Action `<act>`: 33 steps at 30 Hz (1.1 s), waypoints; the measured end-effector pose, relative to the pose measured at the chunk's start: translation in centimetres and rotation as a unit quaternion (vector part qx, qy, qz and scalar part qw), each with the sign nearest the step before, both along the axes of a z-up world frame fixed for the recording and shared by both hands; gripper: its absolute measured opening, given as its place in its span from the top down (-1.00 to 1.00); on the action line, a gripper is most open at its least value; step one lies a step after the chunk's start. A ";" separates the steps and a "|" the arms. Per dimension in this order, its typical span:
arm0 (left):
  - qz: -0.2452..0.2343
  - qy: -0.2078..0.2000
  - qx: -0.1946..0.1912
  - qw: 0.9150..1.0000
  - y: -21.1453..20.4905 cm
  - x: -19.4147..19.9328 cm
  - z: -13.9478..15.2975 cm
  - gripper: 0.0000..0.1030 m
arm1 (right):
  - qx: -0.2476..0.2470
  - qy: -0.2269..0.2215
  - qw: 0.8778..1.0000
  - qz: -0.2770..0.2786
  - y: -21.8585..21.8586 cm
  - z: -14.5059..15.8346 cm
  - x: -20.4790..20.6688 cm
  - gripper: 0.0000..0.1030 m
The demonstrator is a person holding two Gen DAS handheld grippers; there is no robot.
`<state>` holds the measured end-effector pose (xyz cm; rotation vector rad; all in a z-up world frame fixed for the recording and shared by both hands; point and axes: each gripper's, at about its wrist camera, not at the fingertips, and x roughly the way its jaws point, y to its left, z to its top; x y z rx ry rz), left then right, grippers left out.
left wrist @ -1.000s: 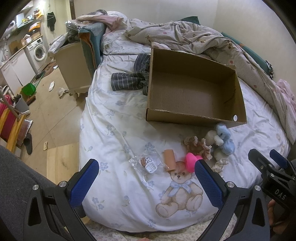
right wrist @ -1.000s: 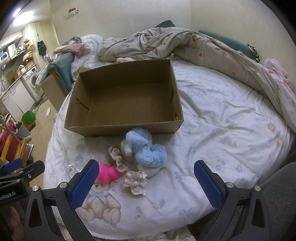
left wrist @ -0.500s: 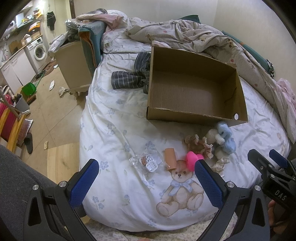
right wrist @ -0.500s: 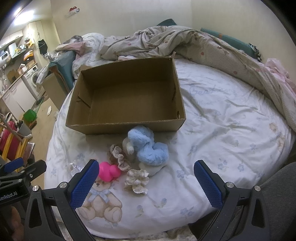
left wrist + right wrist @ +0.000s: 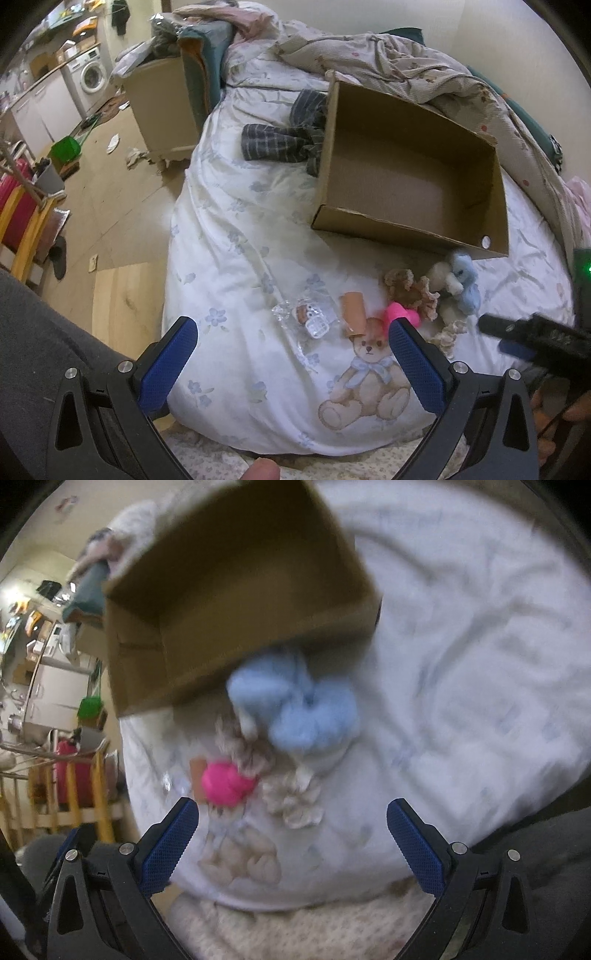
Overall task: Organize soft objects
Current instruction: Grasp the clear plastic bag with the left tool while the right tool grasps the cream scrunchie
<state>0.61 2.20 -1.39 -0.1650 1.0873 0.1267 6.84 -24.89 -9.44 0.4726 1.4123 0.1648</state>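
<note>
1. The right claw [image 5: 291, 845] is swinging in toward the toys since the earlier frames, its view now tilted and blurred, while the left claw [image 5: 293, 363] is hovering over much the same patch of the bed [image 5: 236, 236] as before.
2. Both claws are standing released, blue pads wide apart and gripping nothing.
3. The soft things are lying in a cluster on the white floral sheet, just in front of the cardboard box [image 5: 410, 236].
4. The blue plush toy [image 5: 295, 705] is resting against the box's near wall, with a frilly beige scrunchie [image 5: 410, 291] beside it.
5. The pink toy [image 5: 225, 782] is sitting nearer the right claw, touching a second pale scrunchie [image 5: 295, 801].
6. A small brown tube [image 5: 352, 314] and a clear plastic packet [image 5: 306, 317] are lying to the left of the pink toy.
7. The box is sitting open with nothing inside, a striped grey garment [image 5: 280, 144] bunched against its far left side.
</note>
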 end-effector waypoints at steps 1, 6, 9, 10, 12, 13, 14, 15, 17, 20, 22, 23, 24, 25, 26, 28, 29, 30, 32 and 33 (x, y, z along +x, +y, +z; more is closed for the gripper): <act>0.005 0.003 -0.002 1.000 0.2 0.1 0.0 -1.00 | 0.000 0.010 1.000 0.003 0.3 -0.7 0.1 -1.00; 0.035 0.012 -0.004 0.999 1.7 0.6 -0.2 -1.00 | -0.009 0.031 0.999 0.029 2.4 -3.6 0.9 -0.70; 0.047 0.029 -0.016 0.998 2.7 1.2 -0.5 -1.00 | -0.033 0.034 0.998 0.042 3.2 -4.6 1.3 -0.58; 0.053 0.034 -0.020 0.998 3.0 1.5 -0.6 -1.00 | -0.031 0.038 0.998 0.040 3.1 -5.0 1.3 -0.42; 0.068 0.050 -0.024 0.996 3.6 2.0 -1.0 -1.00 | -0.027 0.042 0.998 0.040 3.1 -5.5 1.6 -0.02; 0.072 0.056 -0.027 0.995 3.8 2.3 -1.2 -1.00 | -0.025 0.043 0.998 0.041 3.1 -5.6 1.6 0.16; 0.077 0.065 -0.032 0.994 4.0 2.6 -1.5 -0.99 | -0.021 0.044 0.998 0.043 3.1 -5.7 1.5 0.18; 0.081 0.077 -0.039 0.993 4.1 3.0 -1.9 -0.98 | -0.023 0.045 0.998 0.049 3.1 -5.5 1.4 0.21; 0.080 0.091 -0.052 0.991 3.9 3.5 -2.5 -0.86 | -0.015 0.043 0.997 0.055 3.3 -5.2 1.2 0.33; 0.068 0.110 -0.062 0.990 2.9 4.7 -3.4 -0.67 | 0.008 0.035 0.998 0.060 3.3 -4.4 0.6 0.55; 0.063 0.129 -0.077 0.987 2.2 5.5 -4.4 -0.55 | 0.019 0.026 0.998 0.059 3.1 -3.8 0.4 0.57; 0.064 0.139 -0.090 0.984 1.9 5.9 -5.0 -0.46 | 0.024 0.019 0.998 0.059 2.9 -3.3 0.3 0.57; 0.067 0.153 -0.098 0.981 1.5 6.4 -5.8 -0.40 | 0.027 0.012 0.998 0.059 2.8 -2.8 0.2 0.58; 0.070 0.161 -0.101 0.979 1.3 6.6 -6.4 -0.37 | 0.030 0.006 0.998 0.058 2.6 -2.3 0.1 0.58; 0.074 0.169 -0.103 0.977 0.9 6.9 -7.2 -0.32 | 0.034 0.001 0.998 0.057 2.3 -2.0 -0.1 0.58; 0.072 0.180 -0.103 0.976 0.2 7.5 -8.5 -0.26 | 0.040 -0.005 0.998 0.054 1.8 -1.4 -0.3 0.58; 0.070 0.187 -0.095 0.975 -0.1 7.8 -9.3 -0.20 | 0.042 -0.008 0.998 0.053 1.5 -1.2 -0.5 0.59; 0.071 0.193 -0.089 0.975 -0.4 8.0 -10.0 -0.08 | 0.044 -0.010 0.998 0.051 1.3 -1.1 -0.5 0.59; 0.072 0.205 -0.084 0.972 -0.7 8.3 -11.3 0.01 | 0.046 -0.013 0.998 0.044 1.1 -1.2 -0.5 0.59; 0.071 0.208 -0.076 0.973 -0.9 8.5 -11.8 0.08 | 0.047 -0.014 0.998 0.042 1.0 -1.2 -0.5 0.59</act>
